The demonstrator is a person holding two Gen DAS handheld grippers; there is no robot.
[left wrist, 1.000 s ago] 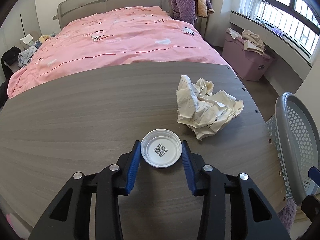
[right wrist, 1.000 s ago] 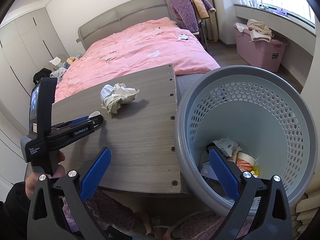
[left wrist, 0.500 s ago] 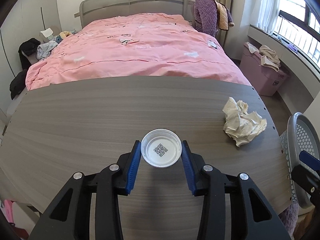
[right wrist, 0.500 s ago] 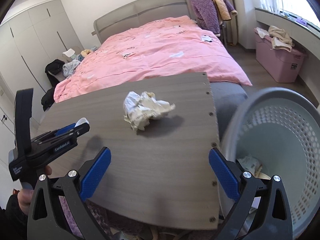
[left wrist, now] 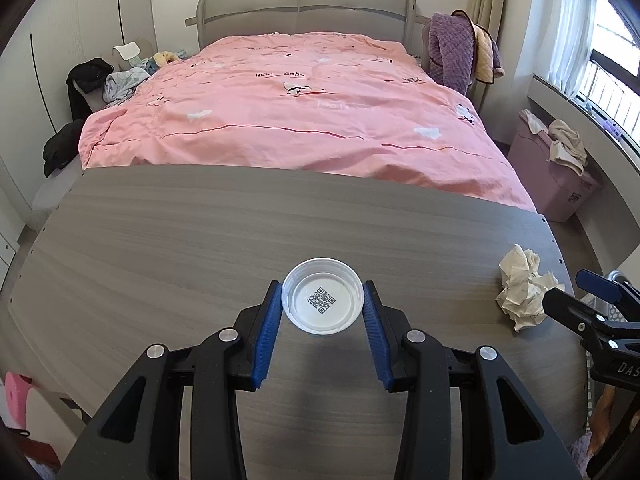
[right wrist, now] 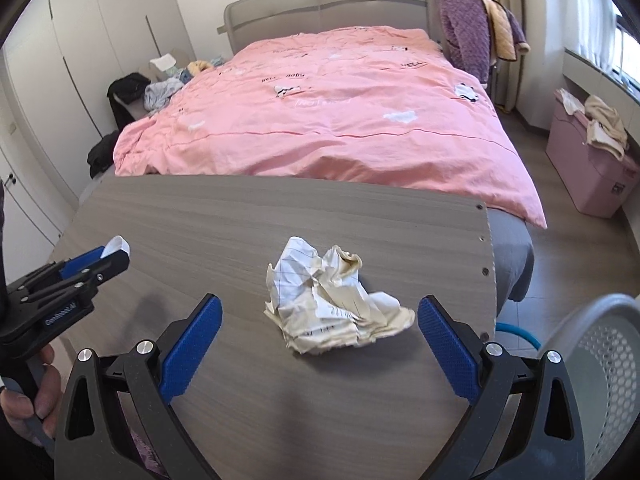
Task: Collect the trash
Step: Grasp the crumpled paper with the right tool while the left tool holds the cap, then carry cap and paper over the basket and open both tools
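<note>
My left gripper (left wrist: 322, 312) is shut on a white plastic lid (left wrist: 322, 301) with a QR code, held just above the grey wooden table (left wrist: 180, 240). It also shows at the left of the right wrist view (right wrist: 114, 254). A crumpled ball of paper (right wrist: 332, 300) lies on the table near its right edge; it also shows in the left wrist view (left wrist: 524, 300). My right gripper (right wrist: 320, 328) is open and empty, with its blue pads (right wrist: 192, 344) wide on either side of the paper. A grey perforated trash basket (right wrist: 600, 380) stands off the table's right end.
A bed with a pink duvet (left wrist: 304, 112) lies just beyond the table. A pink storage box (right wrist: 588, 172) with clothes stands by the window at the right. White wardrobes (right wrist: 80, 60) line the left wall. The table's right edge (right wrist: 490, 272) is close to the paper.
My right gripper has swung left from over the basket to face the crumpled paper. My left gripper has carried the lid leftward, away from the paper.
</note>
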